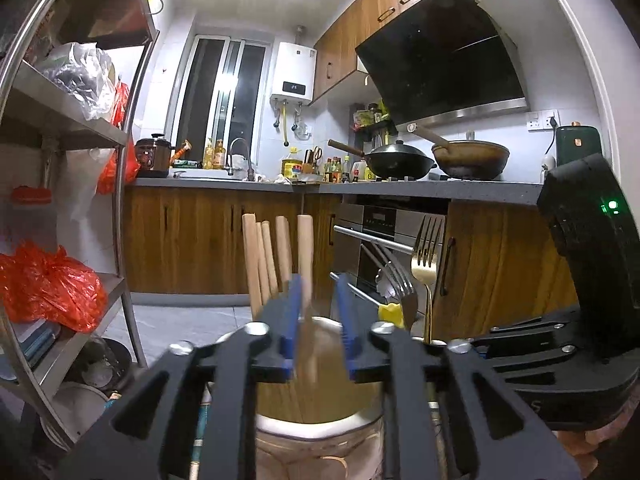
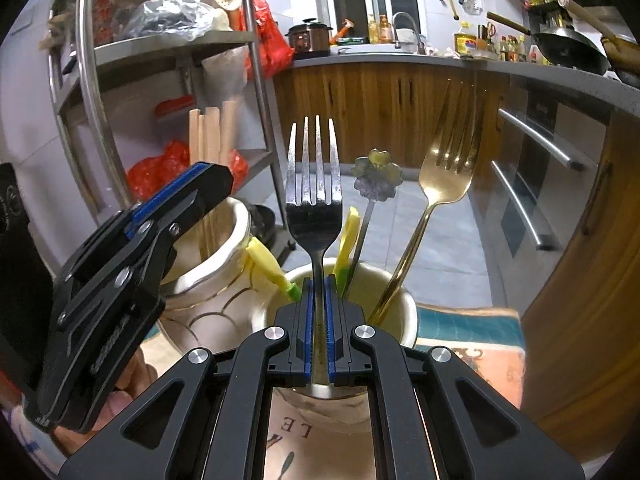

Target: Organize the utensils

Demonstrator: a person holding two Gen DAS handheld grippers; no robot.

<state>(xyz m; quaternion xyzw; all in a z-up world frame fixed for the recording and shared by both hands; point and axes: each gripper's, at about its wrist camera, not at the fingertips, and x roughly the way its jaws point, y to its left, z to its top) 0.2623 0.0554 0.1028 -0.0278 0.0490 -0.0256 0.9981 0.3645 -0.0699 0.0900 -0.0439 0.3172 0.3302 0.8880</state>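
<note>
The right gripper point(image 2: 319, 312) is clamping its blue pads point(image 2: 306, 320) on the handle of a silver fork point(image 2: 314, 184), which is standing upright with tines up, over a cream cup point(image 2: 404, 312) just ahead of the tongs. The handle's lower end is passing out of sight between the pads. Beyond the pads, in the same cup, a gold fork point(image 2: 444, 176) is leaning right, and a flower-headed spoon point(image 2: 376, 180) and yellow picks point(image 2: 348, 236) are standing between the two forks.

The left gripper point(image 1: 318, 316) is holding its fingers point(image 1: 291, 312) narrowly apart around a blurred wooden chopstick point(image 1: 305, 256); whether they are touching it I cannot tell. It is hovering over a white jar point(image 2: 208, 296) holding more chopsticks point(image 1: 264, 260), to the left of the cup. The jar's base is being hidden by the tongs.

Below the right tongs, letters reading "LE" upside down are showing on the mat point(image 2: 472, 332); the rest is cut off. Writing on the left tool's side is too small to read
</note>
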